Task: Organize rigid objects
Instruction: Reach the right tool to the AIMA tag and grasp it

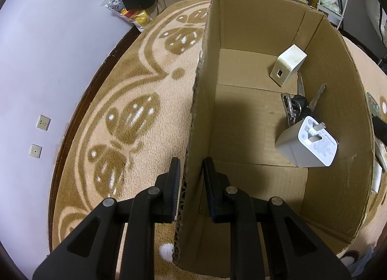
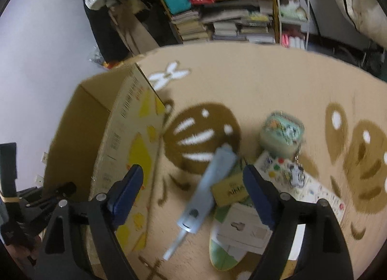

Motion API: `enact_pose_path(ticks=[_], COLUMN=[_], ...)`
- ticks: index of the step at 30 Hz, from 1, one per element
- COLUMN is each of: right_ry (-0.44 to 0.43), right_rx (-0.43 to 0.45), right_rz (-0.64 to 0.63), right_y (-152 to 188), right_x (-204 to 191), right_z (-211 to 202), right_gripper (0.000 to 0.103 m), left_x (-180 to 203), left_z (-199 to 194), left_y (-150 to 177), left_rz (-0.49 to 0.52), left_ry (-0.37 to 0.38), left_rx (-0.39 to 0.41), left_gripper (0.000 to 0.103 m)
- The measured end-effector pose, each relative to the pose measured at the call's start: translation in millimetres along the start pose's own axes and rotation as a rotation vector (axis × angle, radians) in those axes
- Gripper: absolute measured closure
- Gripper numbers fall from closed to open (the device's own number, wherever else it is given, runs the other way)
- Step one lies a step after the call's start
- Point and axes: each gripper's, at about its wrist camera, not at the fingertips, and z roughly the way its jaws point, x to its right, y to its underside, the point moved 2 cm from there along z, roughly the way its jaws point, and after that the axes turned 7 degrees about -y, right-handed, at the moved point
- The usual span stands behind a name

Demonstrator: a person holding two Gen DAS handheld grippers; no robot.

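My left gripper (image 1: 192, 176) is shut on the left wall of an open cardboard box (image 1: 338, 115), one finger outside and one inside. On the box floor, along the right wall, lie a white plug charger (image 1: 307, 144), a bunch of keys (image 1: 300, 106) and a cream adapter (image 1: 287, 65). In the blurred right wrist view my right gripper (image 2: 193, 190) is open above the rug. A pale blue utility knife (image 2: 210, 183) lies slantwise between its blue fingers, touching neither. The same box (image 2: 125, 147) stands just left of the gripper.
Beside the knife lie a small yellow box (image 2: 229, 193), a round patterned tin (image 2: 281, 135), a sticker card (image 2: 302, 183) and a green-white package (image 2: 232, 236). The beige rug (image 2: 266, 86) has a brown pattern. Bookshelves (image 2: 229, 21) and a wall (image 1: 48, 62) stand behind.
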Motion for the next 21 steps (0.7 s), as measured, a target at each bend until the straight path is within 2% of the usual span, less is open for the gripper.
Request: enact_pose_path(ticks=[15, 21], right_ry=[-0.006, -0.003], right_rx=[-0.133, -0.116], right_rz=[0.081, 0.134], right_y=[13, 10], right_x=[25, 34], right_z=[26, 32], right_gripper=[0.014, 0.014], left_x=[-2, -1], left_z=[2, 2], left_y=[0, 1], left_rz=[-0.009, -0.006], left_ry=[0.003, 0.004], left_rx=[-0.005, -0.003], left_gripper=[0.084, 0.084])
